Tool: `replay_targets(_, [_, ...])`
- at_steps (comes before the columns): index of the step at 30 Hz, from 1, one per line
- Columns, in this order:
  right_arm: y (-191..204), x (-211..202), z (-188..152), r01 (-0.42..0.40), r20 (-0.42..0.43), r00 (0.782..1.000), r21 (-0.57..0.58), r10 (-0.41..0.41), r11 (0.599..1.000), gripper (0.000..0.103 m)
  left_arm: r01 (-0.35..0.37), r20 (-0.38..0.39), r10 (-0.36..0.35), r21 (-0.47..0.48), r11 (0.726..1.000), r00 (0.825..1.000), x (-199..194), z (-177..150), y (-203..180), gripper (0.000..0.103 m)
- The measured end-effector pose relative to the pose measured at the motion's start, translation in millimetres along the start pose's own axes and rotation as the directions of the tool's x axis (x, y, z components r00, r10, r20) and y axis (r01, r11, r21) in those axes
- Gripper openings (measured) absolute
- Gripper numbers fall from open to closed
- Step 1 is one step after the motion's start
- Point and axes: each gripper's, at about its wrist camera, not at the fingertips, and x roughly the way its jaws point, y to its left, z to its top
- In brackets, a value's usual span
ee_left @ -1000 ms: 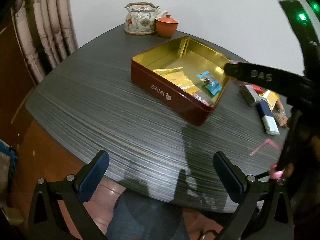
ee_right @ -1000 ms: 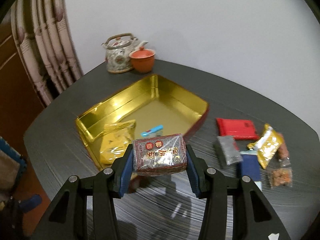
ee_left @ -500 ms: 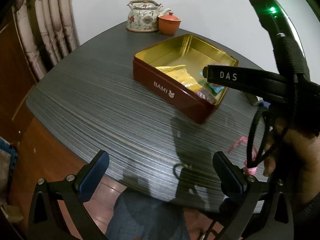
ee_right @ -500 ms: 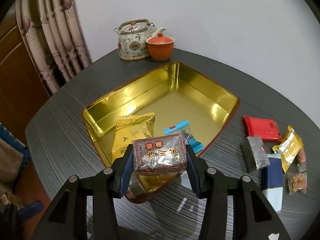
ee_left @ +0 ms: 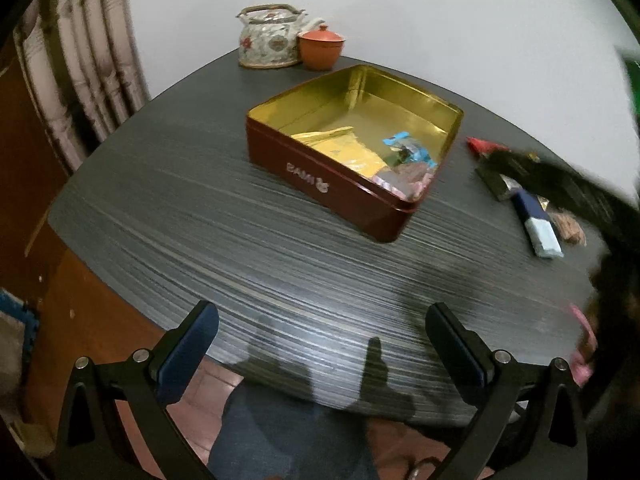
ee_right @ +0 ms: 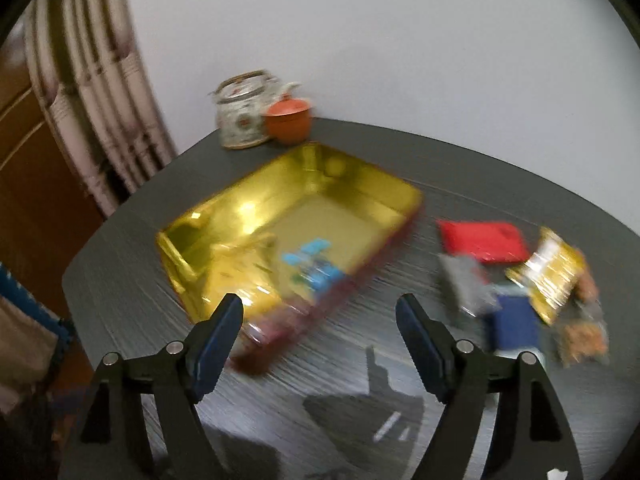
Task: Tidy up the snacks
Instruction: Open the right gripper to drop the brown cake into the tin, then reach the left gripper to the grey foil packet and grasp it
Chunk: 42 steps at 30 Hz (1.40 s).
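Note:
A dark red tin (ee_left: 304,178) with a gold inside (ee_right: 332,220) sits open on the dark table. In it lie a gold packet (ee_left: 340,148), a blue-wrapped candy (ee_left: 408,148) and a dark red snack pack (ee_left: 404,182) at the near corner. Loose snacks lie right of the tin: a red packet (ee_right: 482,240), a grey packet (ee_right: 462,284), a navy bar (ee_right: 514,326) and a gold packet (ee_right: 554,280). My left gripper (ee_left: 322,350) is open and empty over the table's near edge. My right gripper (ee_right: 320,330) is open and empty, near the tin's front corner; this view is blurred.
A patterned teapot (ee_left: 270,42) and an orange lidded cup (ee_left: 320,50) stand at the table's far edge by the wall. Curtains (ee_left: 92,76) hang at the left. The table's front edge (ee_left: 280,376) lies just under my left gripper.
My right gripper opened and let the dark red snack pack drop into the tin's near corner, then drew back to the right. The left gripper barely moved.

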Motion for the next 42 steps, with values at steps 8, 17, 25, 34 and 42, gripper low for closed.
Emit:
replay_targets(8, [-111.7, -71.6, -109.9, 0.191, -0.009, 0.981, 0.175, -0.193, 0.966, 0.078, 0.039, 0.048, -0.045, 0.129, 0.991, 0.998, -3.1, -19.7, -34.4, 0.102])
replay_targets(17, [-166.6, -114.3, -180.2, 0.240, -0.010, 0.969, 0.261, -0.246, 0.935, 0.078, 0.044, 0.085, -0.067, 0.251, 0.967, 0.994, -0.6, -33.7, -78.8, 0.102])
replay_targets(25, [-181.2, -140.3, -156.9, 0.190, 0.040, 0.974, 0.382, -0.221, 0.904, 0.082, 0.110, 0.112, -0.144, 0.265, 0.958, 0.983, 6.7, 15.3, -151.2, 0.102])
replay_targets(34, [-190.6, -187.5, -137.9, 0.127, 0.106, 0.976, 0.436, -0.191, 0.891, 0.089, 0.061, 0.108, -0.081, 0.174, 0.983, 0.991, 68.2, 96.3, -216.7, 0.101])
replay_targets(42, [-206.7, -194.2, -137.8, 0.100, 0.126, 0.976, 0.461, -0.176, 0.882, 0.090, -0.043, 0.029, 0.040, 0.083, 0.996, 0.999, 131.5, 112.7, -232.9, 0.084])
